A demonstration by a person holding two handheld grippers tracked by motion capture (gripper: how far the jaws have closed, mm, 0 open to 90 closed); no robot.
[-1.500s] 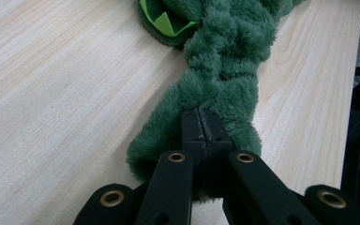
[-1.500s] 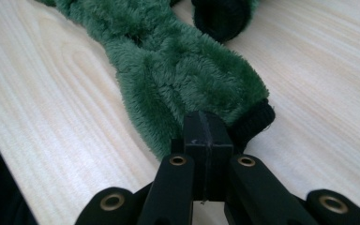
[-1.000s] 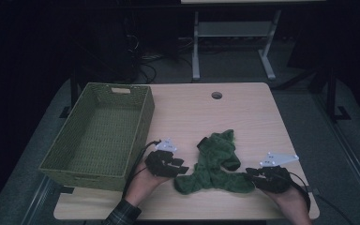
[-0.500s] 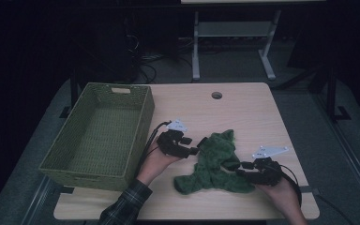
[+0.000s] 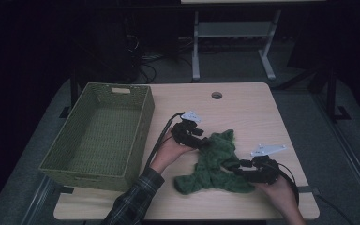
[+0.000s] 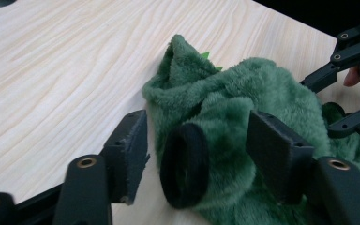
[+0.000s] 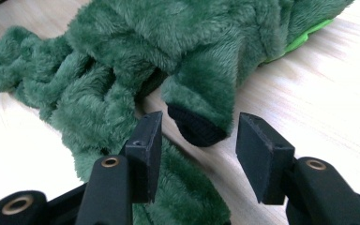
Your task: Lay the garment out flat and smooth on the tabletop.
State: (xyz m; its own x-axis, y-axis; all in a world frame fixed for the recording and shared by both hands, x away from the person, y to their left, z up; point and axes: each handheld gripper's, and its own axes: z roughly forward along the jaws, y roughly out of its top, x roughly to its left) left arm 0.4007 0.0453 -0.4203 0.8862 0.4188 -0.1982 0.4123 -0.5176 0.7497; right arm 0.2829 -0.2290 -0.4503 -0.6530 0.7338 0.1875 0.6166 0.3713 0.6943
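The green fleece garment (image 5: pixel 215 161) lies crumpled on the table (image 5: pixel 243 108), lower centre of the high view, well apart from the green basket (image 5: pixel 101 133) that stands at the left of the frame with nothing seen inside it. Judged from this, the work is at an early stage: the garment is neither spread flat, folded, nor put in the basket, and both sleeve ends are only now being addressed. The left gripper (image 5: pixel 201 140) sits at the upper left edge of the garment. In the left gripper view its jaws stand moderately apart and have just been opening; a sleeve end with a black cuff (image 6: pixel 185 164) lies between them, the right pad (image 6: pixel 274 157) appears to be against the fleece and the left pad (image 6: pixel 131 147) stands clear of it, so nothing is pinched. The right gripper (image 5: pixel 239 165) rests at the lower right edge of the garment. In the right gripper view its jaws are likewise spread and have just been opening; a second black-cuffed sleeve end (image 7: pixel 194 126) sits in the gap, slightly beyond the pads, touching neither as far as can be told. Remaining, in my judgement: take hold of the garment, arrange it, and move it to the basket.
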